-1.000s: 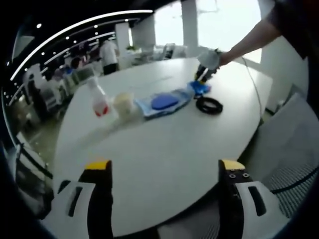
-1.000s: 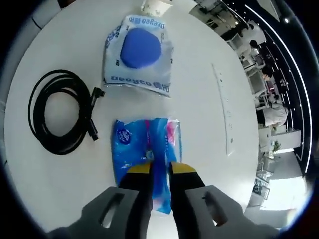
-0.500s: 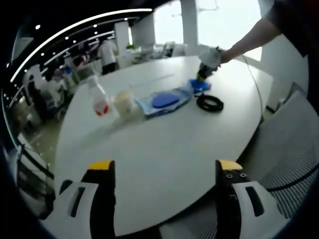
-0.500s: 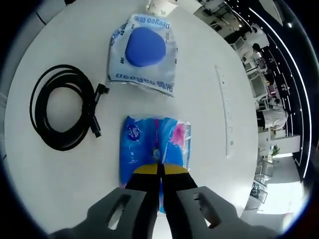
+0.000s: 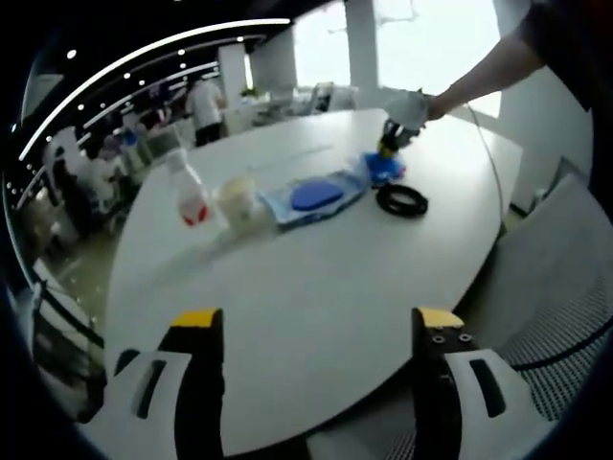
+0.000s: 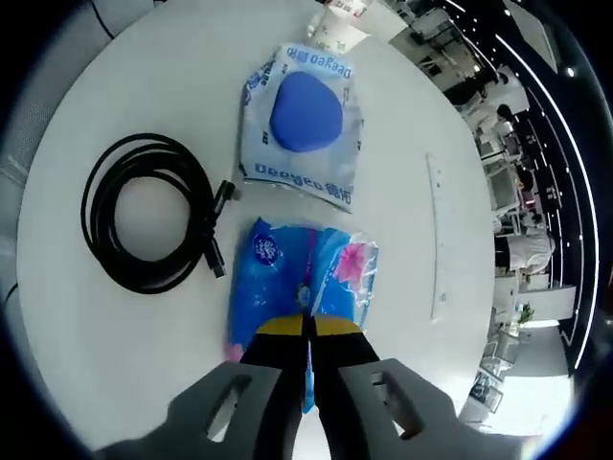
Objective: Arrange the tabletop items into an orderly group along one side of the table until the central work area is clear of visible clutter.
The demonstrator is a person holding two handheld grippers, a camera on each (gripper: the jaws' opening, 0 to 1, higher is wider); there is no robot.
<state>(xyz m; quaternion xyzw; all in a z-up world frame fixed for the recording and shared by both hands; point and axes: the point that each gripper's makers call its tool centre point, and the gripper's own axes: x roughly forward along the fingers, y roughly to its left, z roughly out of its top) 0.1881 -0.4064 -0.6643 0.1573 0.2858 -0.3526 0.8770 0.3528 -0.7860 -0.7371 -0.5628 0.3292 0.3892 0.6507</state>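
Broadly, the white round surface (image 6: 124, 374) carries everything. In the right gripper view, a clear pouch with a blue pad (image 6: 304, 123) lies at twelve o'clock, a coiled black cable (image 6: 153, 224) at ten, beside a crinkly blue tissue pack (image 6: 299, 285). The right gripper (image 6: 308, 328) has its fingers pinched together on that pack's near edge. The left gripper (image 5: 308, 318) hovers with fingers wide apart, holding nothing, over the surface's near rim.

Bright windows (image 5: 412, 38), white table (image 5: 316, 278)
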